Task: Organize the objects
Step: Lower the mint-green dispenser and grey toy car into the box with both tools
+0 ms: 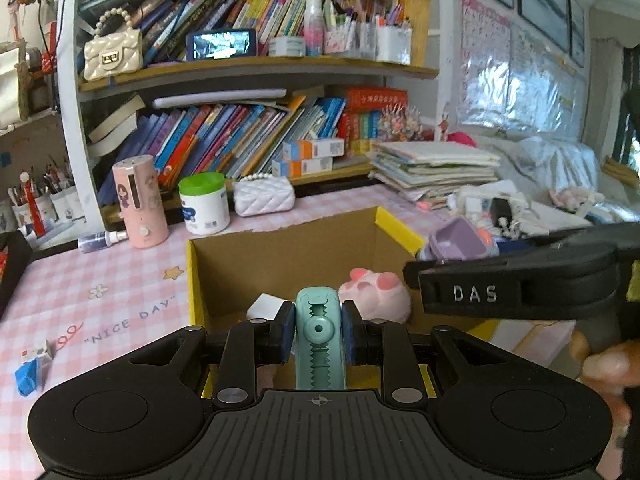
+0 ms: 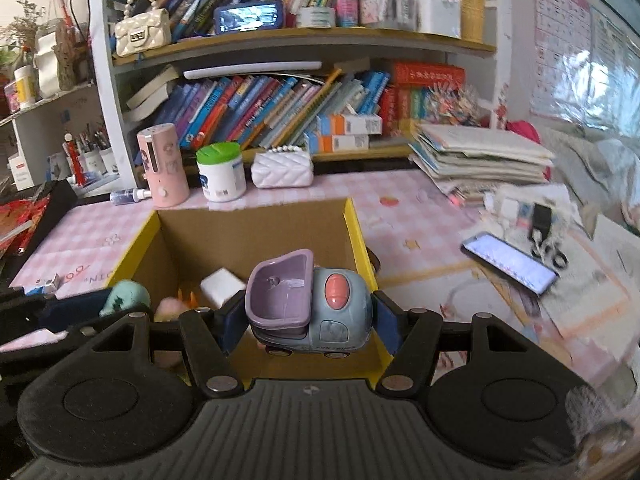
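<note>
An open cardboard box with yellow edges point(image 1: 280, 252) point(image 2: 352, 224) stands on the pink checked table. My left gripper point(image 1: 319, 332) is shut on a teal utility knife point(image 1: 320, 344) above the box's near edge. My right gripper point(image 2: 308, 320) is shut on a blue and purple toy truck point(image 2: 308, 304) and holds it over the box; the truck also shows in the left wrist view point(image 1: 460, 240). Inside the box lie a pink plush paw point(image 1: 376, 292) and a white block point(image 1: 266, 306) point(image 2: 220, 286).
A pink bottle point(image 1: 140, 200), a green-lidded tub point(image 1: 204, 204) and a white quilted purse point(image 1: 264, 196) stand behind the box, before the bookshelves point(image 1: 240, 128). A phone point(image 2: 508, 262) and stacked books point(image 2: 480, 160) lie at the right. A small blue item point(image 1: 30, 372) lies left.
</note>
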`<state>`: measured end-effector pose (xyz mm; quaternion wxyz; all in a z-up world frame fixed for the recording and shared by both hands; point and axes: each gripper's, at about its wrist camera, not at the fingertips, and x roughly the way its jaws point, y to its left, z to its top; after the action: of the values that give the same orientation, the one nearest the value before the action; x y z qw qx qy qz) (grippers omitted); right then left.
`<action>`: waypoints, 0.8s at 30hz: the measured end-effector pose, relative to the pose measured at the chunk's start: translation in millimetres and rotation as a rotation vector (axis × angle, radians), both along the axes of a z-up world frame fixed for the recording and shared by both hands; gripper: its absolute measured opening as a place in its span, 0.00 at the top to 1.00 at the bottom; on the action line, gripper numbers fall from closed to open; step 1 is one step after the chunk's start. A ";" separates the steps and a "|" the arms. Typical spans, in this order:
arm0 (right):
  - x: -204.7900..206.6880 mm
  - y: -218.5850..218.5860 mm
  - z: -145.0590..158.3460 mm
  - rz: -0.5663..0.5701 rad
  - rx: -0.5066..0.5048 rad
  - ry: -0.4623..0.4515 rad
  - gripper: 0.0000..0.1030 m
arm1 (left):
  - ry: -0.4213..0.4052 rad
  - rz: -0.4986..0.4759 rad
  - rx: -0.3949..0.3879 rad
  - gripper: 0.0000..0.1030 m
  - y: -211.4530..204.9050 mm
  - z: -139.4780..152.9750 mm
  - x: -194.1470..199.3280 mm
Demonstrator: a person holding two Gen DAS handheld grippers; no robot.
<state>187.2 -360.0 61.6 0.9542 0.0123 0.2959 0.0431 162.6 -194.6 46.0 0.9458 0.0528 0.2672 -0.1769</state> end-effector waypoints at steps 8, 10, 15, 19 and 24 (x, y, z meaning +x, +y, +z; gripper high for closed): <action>43.5 10.5 -18.4 0.145 -0.038 0.102 0.39 | 0.062 0.034 0.077 0.78 -12.8 -24.6 29.5; 51.8 13.7 -25.3 0.167 -0.037 0.130 0.39 | 0.079 0.044 0.086 0.78 -12.3 -29.6 34.3; 66.5 20.9 -40.7 0.214 -0.048 0.199 0.39 | 0.123 0.065 0.095 0.78 -8.9 -40.9 42.1; 77.2 20.8 -46.2 0.231 -0.028 0.235 0.39 | 0.132 0.073 0.101 0.78 -8.7 -42.3 46.1; 88.4 23.1 -49.1 0.267 -0.027 0.267 0.39 | 0.157 0.094 0.087 0.78 -6.5 -45.7 50.7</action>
<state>275.6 -336.9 12.4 0.8923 -0.0342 0.4195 0.1632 213.2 -201.1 0.3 0.9260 0.0671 0.3502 -0.1241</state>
